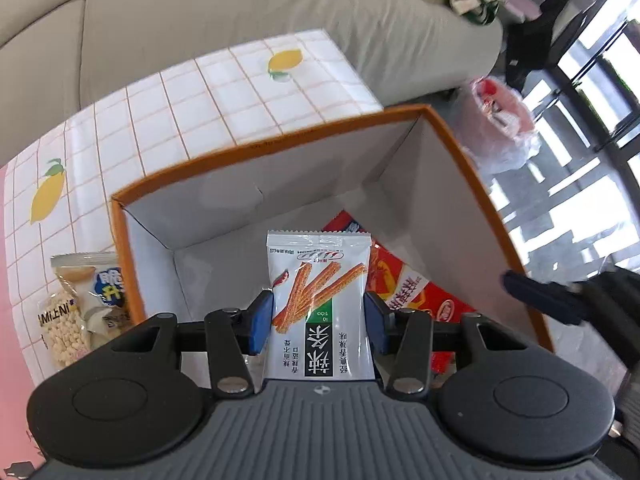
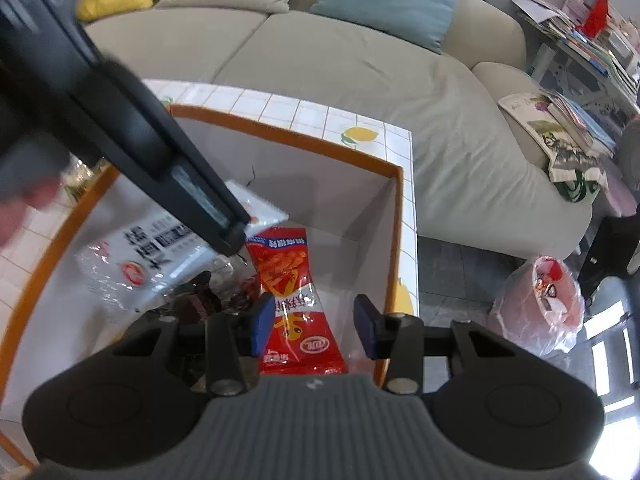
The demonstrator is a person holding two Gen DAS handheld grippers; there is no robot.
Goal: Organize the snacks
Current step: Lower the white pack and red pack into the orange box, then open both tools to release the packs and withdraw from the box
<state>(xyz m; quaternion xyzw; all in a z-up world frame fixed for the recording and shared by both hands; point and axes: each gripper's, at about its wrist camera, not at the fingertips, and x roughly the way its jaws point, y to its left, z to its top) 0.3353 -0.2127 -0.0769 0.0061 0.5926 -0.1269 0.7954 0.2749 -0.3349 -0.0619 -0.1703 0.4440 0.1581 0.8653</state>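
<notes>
The white packet (image 1: pixel 318 304), printed with orange sticks and a green-and-black label, is clamped between the blue pads of the left gripper (image 1: pixel 319 322); both pads press its side edges. It hangs upright over the inside of the box (image 1: pixel 280 142), about midway between the side walls, top seal toward the far wall.

Below and to the right of it, on the box floor, lies the red packet (image 2: pixel 294 292). In the right wrist view it runs lengthwise from the near wall toward the middle of the floor, closer to the right wall. The right gripper (image 2: pixel 316 326) stands over its near end with jaws partly apart: the left pad looks to be at the packet's edge, the right pad (image 2: pixel 366 326) clear of it, so nothing is gripped. Whether that left pad touches, I cannot tell.

Left of the red packet, against the near-left part of the floor, lies a clear bag (image 2: pixel 136 264) with a white label over dark contents.

The box is orange outside, white inside, and sits at the table's (image 1: pixel 208 92) right edge, near the far right corner. On the table just outside the box's left wall lies a bag of puffs (image 1: pixel 66 320). A sofa (image 2: pixel 360 72) stands beyond the table's far edge.
</notes>
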